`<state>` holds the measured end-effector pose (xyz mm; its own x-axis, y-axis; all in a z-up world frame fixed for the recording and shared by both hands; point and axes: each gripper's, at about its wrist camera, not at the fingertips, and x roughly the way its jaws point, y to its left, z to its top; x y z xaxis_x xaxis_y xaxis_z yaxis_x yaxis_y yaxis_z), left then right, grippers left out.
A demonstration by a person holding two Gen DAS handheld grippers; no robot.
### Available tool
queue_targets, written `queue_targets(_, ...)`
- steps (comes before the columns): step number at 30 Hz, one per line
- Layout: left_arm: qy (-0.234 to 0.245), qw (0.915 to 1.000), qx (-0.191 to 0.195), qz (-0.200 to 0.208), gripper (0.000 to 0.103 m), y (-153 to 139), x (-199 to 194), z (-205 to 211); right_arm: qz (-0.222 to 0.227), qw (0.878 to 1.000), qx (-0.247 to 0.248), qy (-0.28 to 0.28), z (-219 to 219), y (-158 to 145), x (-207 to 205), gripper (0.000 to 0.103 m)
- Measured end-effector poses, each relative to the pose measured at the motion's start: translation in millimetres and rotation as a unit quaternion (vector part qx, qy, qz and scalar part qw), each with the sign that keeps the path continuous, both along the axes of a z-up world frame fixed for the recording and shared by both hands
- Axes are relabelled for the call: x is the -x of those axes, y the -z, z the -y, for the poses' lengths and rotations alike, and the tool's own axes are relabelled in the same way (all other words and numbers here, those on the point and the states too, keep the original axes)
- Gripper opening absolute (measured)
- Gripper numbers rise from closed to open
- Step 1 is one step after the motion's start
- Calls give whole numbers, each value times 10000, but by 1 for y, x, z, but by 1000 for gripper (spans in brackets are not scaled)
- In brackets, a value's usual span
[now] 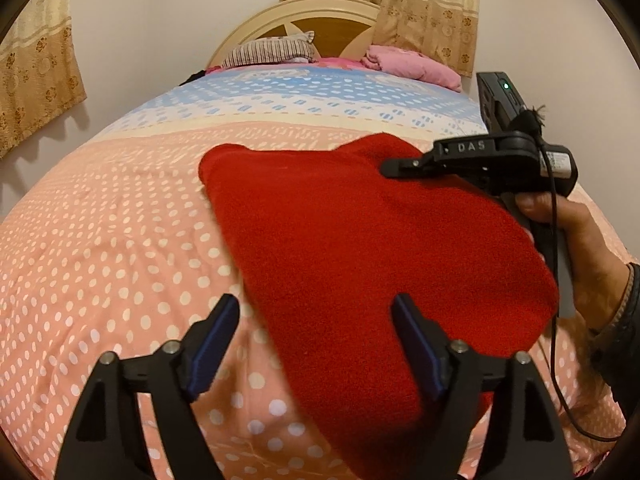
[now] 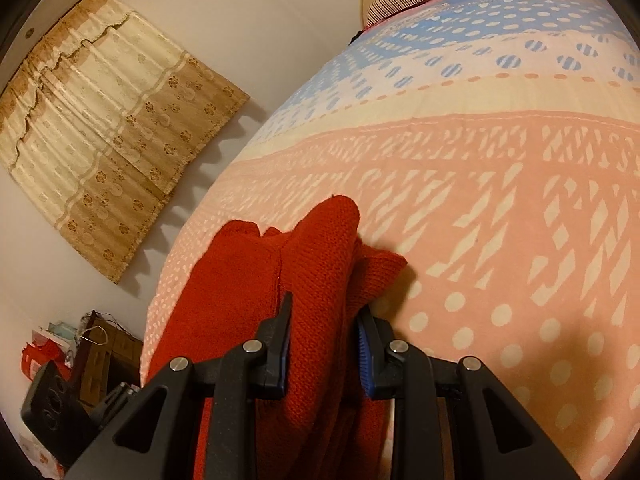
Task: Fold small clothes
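A red knit garment point(image 1: 360, 240) lies folded on the bed's pink dotted cover point(image 1: 100, 260). My left gripper point(image 1: 316, 320) is open and empty, its fingers straddling the garment's near left edge just above it. My right gripper point(image 2: 324, 320) is shut on a bunched fold of the red knit garment point(image 2: 316, 272) and holds it a little off the cover. In the left wrist view the right gripper point(image 1: 400, 168) sits at the garment's far right corner, held by a hand point(image 1: 592, 256).
The bed point(image 2: 500, 200) runs to a headboard point(image 1: 320, 20) with a striped pillow point(image 1: 268, 50) and pink bedding point(image 1: 412, 64). Curtains point(image 2: 108, 136) hang on the wall at left. Boxes and clutter point(image 2: 80, 352) stand on the floor beside the bed.
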<state>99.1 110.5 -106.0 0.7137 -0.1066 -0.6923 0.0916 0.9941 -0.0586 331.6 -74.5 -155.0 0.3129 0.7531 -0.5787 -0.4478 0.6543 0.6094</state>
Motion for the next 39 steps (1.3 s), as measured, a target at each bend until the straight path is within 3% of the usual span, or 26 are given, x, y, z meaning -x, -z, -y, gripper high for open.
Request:
queue_targets(8, -28, 10000, -56, 28, 86, -5, 8, 0, -67, 9999, 85, 93, 4, 6, 0, 29)
queue_targets(12, -180, 9988, -269, 356, 86, -21, 14, -1, 13, 9997, 188, 161, 4, 2, 4, 29)
queue_targets(14, -292, 9982, -241, 475, 92, -29, 11, -9, 71, 9994, 213, 256, 7, -1, 8, 31)
queue_targets(20, -489, 9972, -414, 393, 94, -19, -11, -20, 806, 9953, 254, 465, 19, -40, 39, 34)
queue_targets(25, -560, 9974, -317, 336, 95, -11, -13, -23, 1266, 9917, -222, -71, 15, -80, 84, 51)
queue_targets(31, -561, 9971, -414, 318, 99, -6, -4, -20, 964, 9929, -28, -700, -5, -57, 119, 51)
queue_targets(33, -544, 9973, -405, 287, 100, -4, -4, -19, 891, 9940, 303, -555, -3, -42, 123, 51)
queue_targets(39, -537, 9972, -436, 284, 100, 0, -2, -12, 757, 9968, 25, -242, 15, -32, 128, 50)
